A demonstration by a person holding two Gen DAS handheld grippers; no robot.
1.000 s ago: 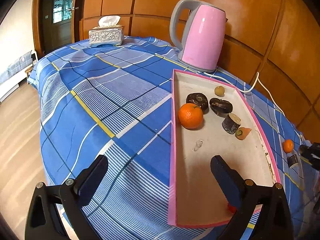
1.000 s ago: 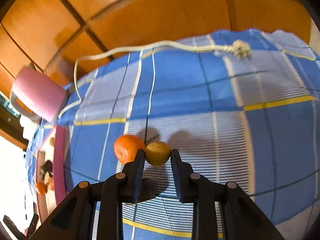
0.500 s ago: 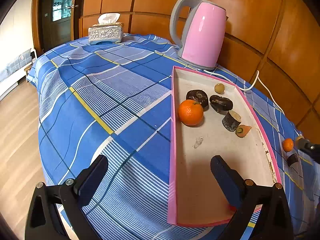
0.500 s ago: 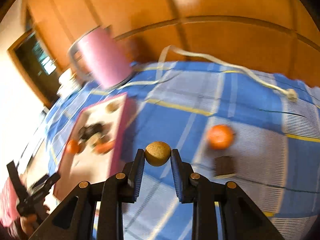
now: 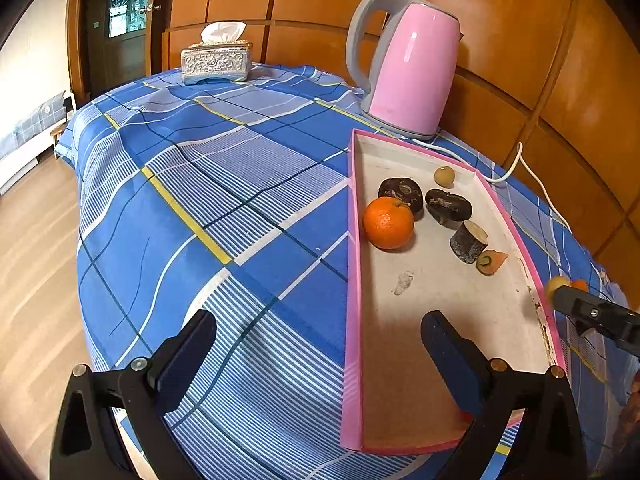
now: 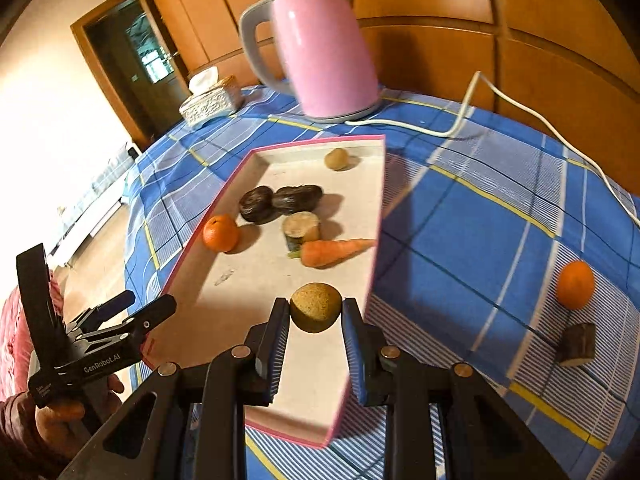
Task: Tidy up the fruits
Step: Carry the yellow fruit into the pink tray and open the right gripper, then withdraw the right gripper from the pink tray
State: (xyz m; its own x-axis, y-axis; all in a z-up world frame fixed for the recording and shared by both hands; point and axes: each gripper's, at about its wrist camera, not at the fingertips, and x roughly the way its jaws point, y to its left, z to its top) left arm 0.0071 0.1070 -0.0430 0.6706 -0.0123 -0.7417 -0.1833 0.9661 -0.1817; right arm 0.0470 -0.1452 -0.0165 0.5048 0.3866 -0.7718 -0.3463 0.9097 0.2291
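My right gripper [image 6: 315,314] is shut on a small round tan fruit [image 6: 316,306] and holds it above the near right part of the pink-rimmed tray [image 6: 378,216]. The tray [image 5: 351,240] holds an orange [image 5: 388,222], two dark fruits [image 5: 401,192], a small tan fruit [image 5: 444,176], a dark cut stub [image 5: 468,242] and a carrot [image 6: 334,251]. My left gripper [image 5: 316,346] is open and empty, over the tray's near left rim. The right gripper [image 5: 560,294] shows at the tray's right edge in the left wrist view.
A pink kettle [image 5: 408,68] stands behind the tray, its white cord [image 6: 520,108] trailing right over the blue checked cloth. A tissue box [image 5: 216,60] sits at the far left. A small orange [image 6: 575,284] and a dark stub [image 6: 576,346] lie on the cloth right of the tray.
My right gripper lifted the tan fruit off the cloth and carried it left until it is over the tray. The left gripper stayed open and nearly still.
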